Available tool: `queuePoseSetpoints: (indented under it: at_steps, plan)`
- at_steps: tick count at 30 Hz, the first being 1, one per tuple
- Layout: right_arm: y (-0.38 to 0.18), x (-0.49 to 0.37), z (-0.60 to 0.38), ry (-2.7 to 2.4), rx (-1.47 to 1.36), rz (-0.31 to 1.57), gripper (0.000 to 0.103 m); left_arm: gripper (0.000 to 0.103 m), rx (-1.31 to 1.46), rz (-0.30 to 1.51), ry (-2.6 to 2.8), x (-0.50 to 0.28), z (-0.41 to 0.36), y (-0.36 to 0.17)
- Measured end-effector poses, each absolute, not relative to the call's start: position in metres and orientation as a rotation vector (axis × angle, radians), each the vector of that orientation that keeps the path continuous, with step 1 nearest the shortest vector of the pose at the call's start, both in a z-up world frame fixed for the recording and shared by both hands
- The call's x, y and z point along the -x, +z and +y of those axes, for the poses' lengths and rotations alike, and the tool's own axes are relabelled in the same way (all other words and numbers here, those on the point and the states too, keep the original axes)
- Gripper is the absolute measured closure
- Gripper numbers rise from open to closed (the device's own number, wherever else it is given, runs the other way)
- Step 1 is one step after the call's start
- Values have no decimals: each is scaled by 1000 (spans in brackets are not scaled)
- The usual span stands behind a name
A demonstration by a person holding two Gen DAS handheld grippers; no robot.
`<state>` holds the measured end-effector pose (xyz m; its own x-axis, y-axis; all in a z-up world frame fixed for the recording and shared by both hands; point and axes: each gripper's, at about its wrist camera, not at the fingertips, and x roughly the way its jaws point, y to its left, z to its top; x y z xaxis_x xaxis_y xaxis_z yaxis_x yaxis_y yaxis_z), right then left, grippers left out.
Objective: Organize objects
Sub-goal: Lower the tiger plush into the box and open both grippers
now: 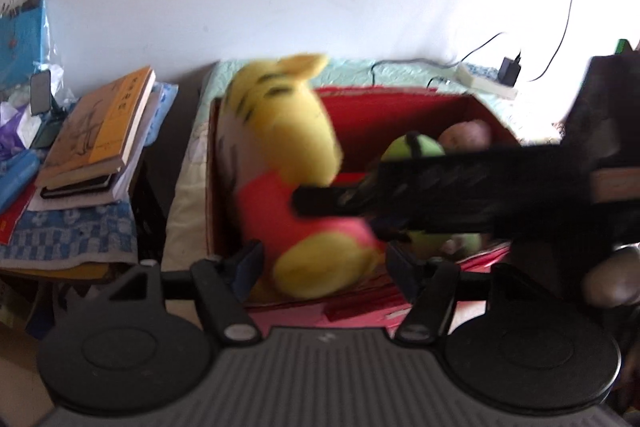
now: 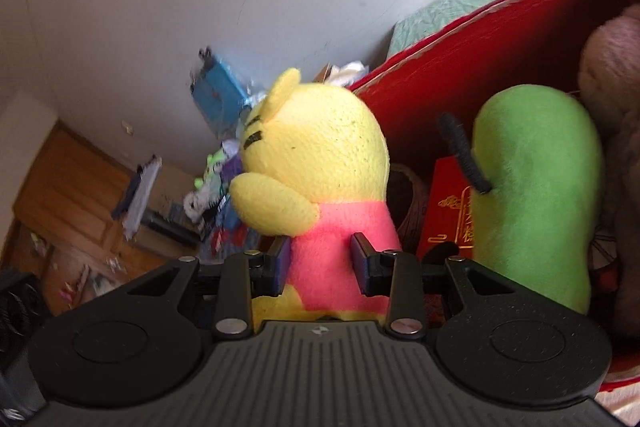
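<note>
Right claw (image 2: 320, 261) clamps the upright yellow bear (image 2: 320, 163) by its pink middle; red box (image 2: 460, 67) lies just right; left claw (image 1: 324, 267) gapes unclamped

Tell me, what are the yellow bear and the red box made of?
The yellow bear looks like soft plush fabric: fuzzy, matte, squashing a little between the right gripper pads. The red box seems to be stiff cardboard with a smooth red covering; its walls are flat and thin.
</note>
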<state>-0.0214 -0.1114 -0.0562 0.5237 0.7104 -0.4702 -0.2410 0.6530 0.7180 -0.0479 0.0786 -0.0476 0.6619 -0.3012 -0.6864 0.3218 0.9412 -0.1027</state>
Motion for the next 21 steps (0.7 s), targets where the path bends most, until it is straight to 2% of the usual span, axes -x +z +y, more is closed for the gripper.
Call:
queuePoseSetpoints:
  at_steps: [5, 9, 11, 21]
  plan:
    - [-56, 12, -100, 625, -490, 807, 66, 33, 0, 743, -351, 51, 78, -41]
    - [-55, 13, -115, 633, -547, 803, 60, 36, -10, 767, -314, 41, 71, -48]
    - [-53, 13, -110, 626, -563, 795, 52, 37, -3, 780, -304, 40, 69, -50]
    - [-47, 32, -136, 608, -631, 765, 51, 33, -5, 738, -294, 52, 66, -35]
